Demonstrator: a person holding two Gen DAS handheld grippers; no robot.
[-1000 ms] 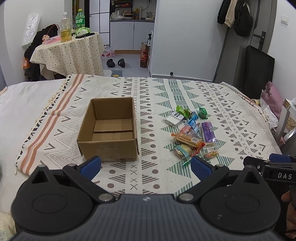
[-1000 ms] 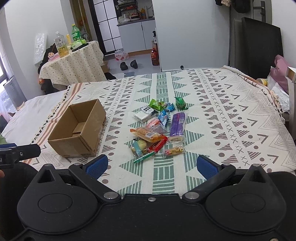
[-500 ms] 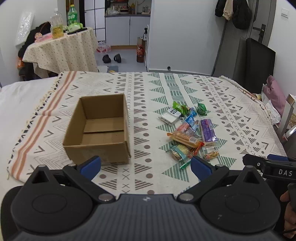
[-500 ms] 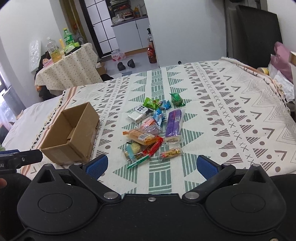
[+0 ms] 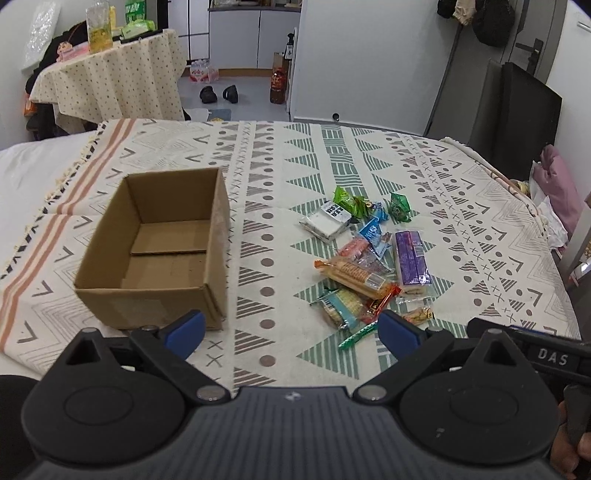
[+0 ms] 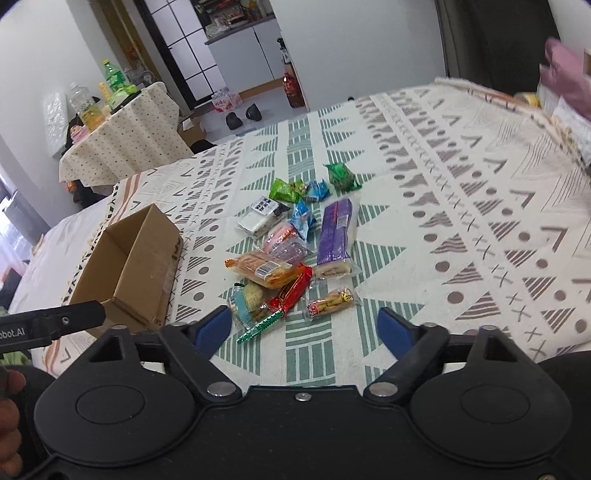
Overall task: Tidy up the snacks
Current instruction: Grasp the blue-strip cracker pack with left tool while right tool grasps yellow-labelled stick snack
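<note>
A patterned blanket (image 5: 332,166) covers the bed, bearing a cardboard box (image 5: 159,251) and scattered snacks (image 5: 365,258).

One cardboard box (image 5: 159,254), about eleven wrapped snacks (image 6: 291,258) (overlapping, hard to count), two shoes (image 5: 218,93)

This is a home, a small flat. A bed (image 5: 44,173) with a patterned blanket (image 5: 369,177) fills the front. Near it stands a round table (image 5: 110,81) with a dotted cloth and drink bottles (image 5: 99,26) on top. Shoes (image 5: 218,94) lie on the floor. Behind them are white kitchen cupboards (image 5: 255,40). Coats (image 5: 476,16) hang by a door (image 5: 532,44).
</note>
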